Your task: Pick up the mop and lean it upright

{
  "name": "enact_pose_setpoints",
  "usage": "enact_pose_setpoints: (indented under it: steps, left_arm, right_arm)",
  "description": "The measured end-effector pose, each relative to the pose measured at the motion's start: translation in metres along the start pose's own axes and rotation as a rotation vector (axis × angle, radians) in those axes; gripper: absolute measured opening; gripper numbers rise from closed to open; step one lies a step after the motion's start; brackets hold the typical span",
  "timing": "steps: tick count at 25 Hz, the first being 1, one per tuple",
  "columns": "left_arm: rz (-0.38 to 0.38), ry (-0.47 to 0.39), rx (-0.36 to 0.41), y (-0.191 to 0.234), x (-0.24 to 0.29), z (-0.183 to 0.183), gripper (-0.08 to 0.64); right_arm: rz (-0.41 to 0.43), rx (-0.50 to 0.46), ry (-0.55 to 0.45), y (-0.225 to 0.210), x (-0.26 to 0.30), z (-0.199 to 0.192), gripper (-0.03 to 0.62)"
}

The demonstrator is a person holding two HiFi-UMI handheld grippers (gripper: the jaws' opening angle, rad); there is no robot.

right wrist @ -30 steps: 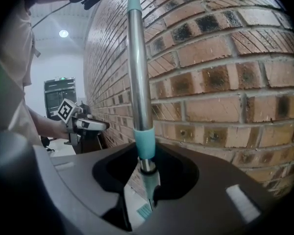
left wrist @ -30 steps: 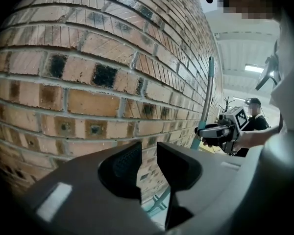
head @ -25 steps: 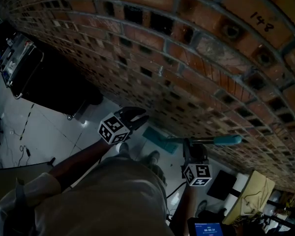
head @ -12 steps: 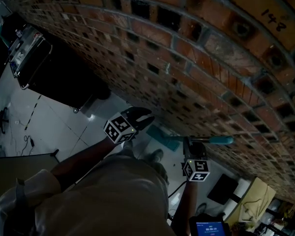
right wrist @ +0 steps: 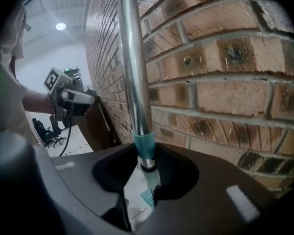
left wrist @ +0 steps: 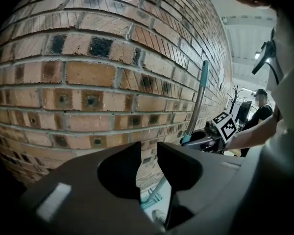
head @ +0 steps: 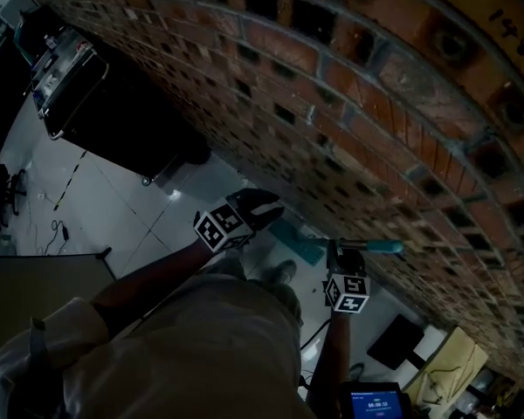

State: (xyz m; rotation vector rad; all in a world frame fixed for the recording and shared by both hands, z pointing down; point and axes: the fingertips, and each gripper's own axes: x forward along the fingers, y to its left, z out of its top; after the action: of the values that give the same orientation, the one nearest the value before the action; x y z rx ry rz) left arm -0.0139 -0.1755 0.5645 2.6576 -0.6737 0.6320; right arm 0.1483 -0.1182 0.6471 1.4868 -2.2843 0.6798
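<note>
One brick wall (right wrist: 225, 97) backs the mop (right wrist: 132, 72), a silver pole with a teal collar, standing upright just beside it, head down. Right gripper (right wrist: 147, 166) clamps the pole; left gripper (left wrist: 148, 155) stands slightly apart, empty.

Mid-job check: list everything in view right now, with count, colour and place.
Red-brown brick wall: one, red-brown, straight ahead.
Silver metal-poled mop with teal grip: one, silver and teal, near-upright beside the wall.
White tiled floor: one, white, below.
Black wheeled cart: one, black, left along the wall.
Black office chair: one, black, on the floor beyond the cart.
Bystander in dark clothes: one, dark, far right.
Left tongs: one, black, apart, empty.
Right tongs: one, black, closed on the mop pole.
</note>
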Motion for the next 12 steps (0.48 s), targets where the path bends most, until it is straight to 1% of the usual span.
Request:
enact_pose_setpoints:
  steps: [6, 12]
  left_arm:
    - [0.027, 0.004, 0.002, -0.001, 0.005, -0.007, 0.124]
    - [0.039, 0.007, -0.008, -0.008, 0.010, -0.014, 0.126]
  right_arm:
    - [0.011, 0.009, 0.048, -0.011, 0.018, -0.026, 0.115]
    - [0.055, 0.011, 0.082, -0.014, 0.037, -0.048, 0.115]
